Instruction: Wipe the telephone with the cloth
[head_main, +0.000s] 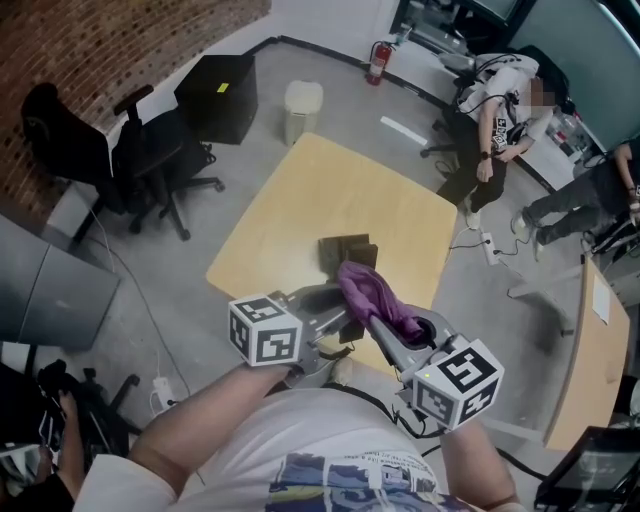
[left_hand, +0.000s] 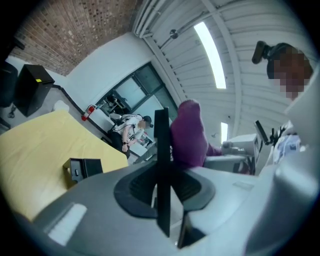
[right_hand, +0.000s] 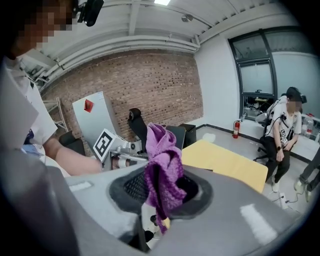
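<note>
Right claw (right_hand: 157, 150): clenched on cloth (right_hand: 162, 167) | Left claw (left_hand: 161, 125): closed, empty | Telephone (head_main: 348, 254): on worktop (head_main: 300, 200), just far of and below cloth; right claw nearer.

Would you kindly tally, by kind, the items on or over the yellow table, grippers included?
Telephone: 1
Purple cloth: 1
Grippers: 2, the left gripper and the right gripper
Total: 4

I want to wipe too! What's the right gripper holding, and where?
The crumpled purple cloth, pinched around its middle by the jaws of the right gripper.
</note>
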